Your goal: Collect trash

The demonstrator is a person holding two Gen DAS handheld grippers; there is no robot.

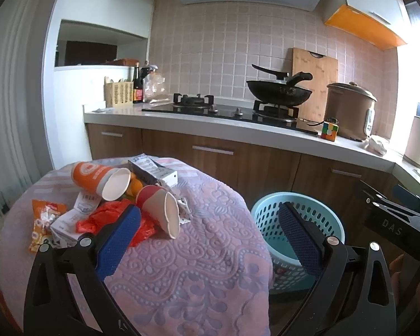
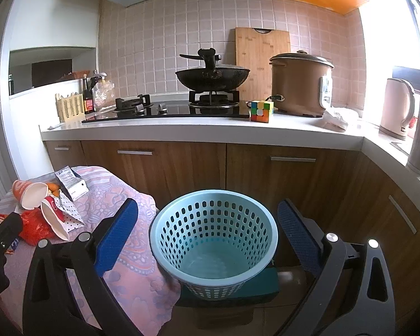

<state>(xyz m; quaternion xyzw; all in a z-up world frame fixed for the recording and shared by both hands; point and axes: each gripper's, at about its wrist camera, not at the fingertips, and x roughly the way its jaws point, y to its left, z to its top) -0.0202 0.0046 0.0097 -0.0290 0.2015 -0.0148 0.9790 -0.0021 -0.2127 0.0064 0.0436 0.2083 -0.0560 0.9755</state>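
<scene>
Left wrist view: your left gripper (image 1: 210, 235) has its jaws spread wide, nothing between the blue pads (image 1: 120, 240). It hangs over the near right part of a table covered by a pink-and-purple patterned cloth (image 1: 198, 257). The trash pile sits toward the cloth's far left side: an orange paper cup (image 1: 98, 179) lying on its side, mouth toward you; a red paper cup (image 1: 159, 210) also tipped over just right of it; a grey-white carton (image 1: 154, 172) behind both, near the far edge. A crumpled red plastic bag (image 1: 109, 218) lies in front of the cups, partly hidden by the left pad. An orange snack wrapper (image 1: 42, 224) lies at the left edge, a small white box (image 1: 65, 224) beside it. The light blue perforated basket (image 1: 266, 212) stands off the cloth's right edge, lower down. Your right gripper's black body (image 1: 397, 218) shows at the right edge.

Right wrist view: your right gripper (image 2: 208, 235) is also wide apart, holding nothing, and frames the basket (image 2: 214, 240) between its pads. The basket looks empty and sits on a dark teal block (image 2: 268, 280) just beside the cloth's right edge (image 2: 131, 254). The two cups (image 2: 30, 193), the carton (image 2: 72, 182) and the red bag (image 2: 33, 226) show on the far left of the cloth. Behind, on the worktop (image 2: 210, 130): a wok (image 2: 212, 77) on the hob, a puzzle cube (image 2: 261, 110) near the front edge, a brown rice cooker (image 2: 301, 84).
</scene>
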